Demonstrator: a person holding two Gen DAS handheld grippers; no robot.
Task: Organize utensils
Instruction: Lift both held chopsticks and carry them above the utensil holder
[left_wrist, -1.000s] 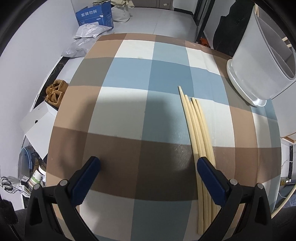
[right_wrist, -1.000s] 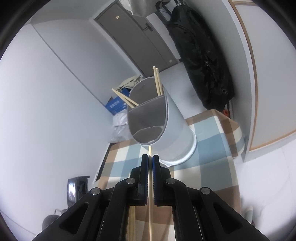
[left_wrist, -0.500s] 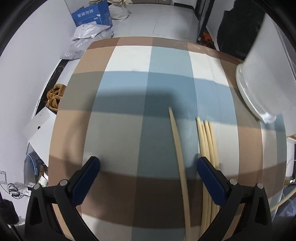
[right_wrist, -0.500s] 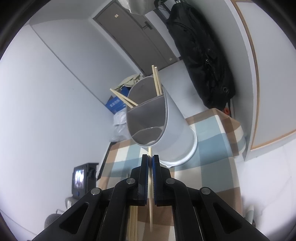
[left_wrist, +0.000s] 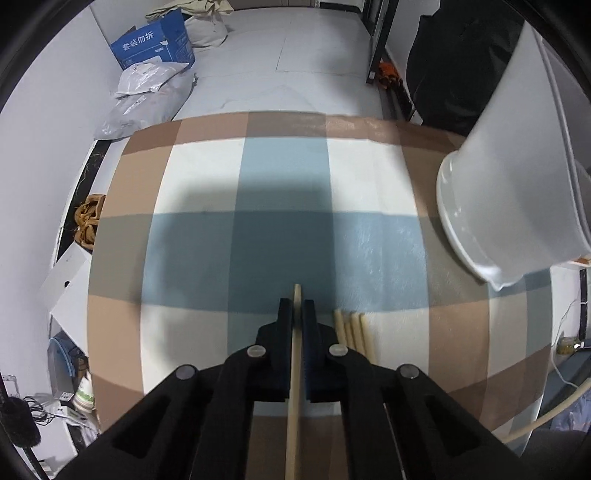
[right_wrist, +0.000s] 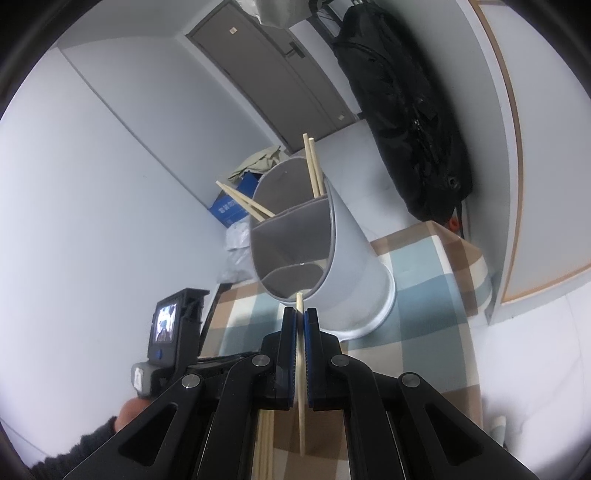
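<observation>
Four chopsticks (right_wrist: 314, 166) already in holder (right_wrist: 351, 266); each tool, left tool (left_wrist: 296, 310) just closed, right tool (right_wrist: 300, 317), grasping one chopstick (left_wrist: 293, 387); three chopsticks (left_wrist: 354, 332) left on desk (left_wrist: 207, 177).

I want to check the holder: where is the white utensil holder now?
In the left wrist view the white utensil holder stands on the checked tablecloth at the right edge, beyond the loose chopsticks.

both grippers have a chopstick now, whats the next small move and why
Probably carry the right gripper forward and tip its chopstick into the holder: its tip already sits at the rim, the near compartment looks empty, and the left gripper has just been closing on its chopstick.
</observation>
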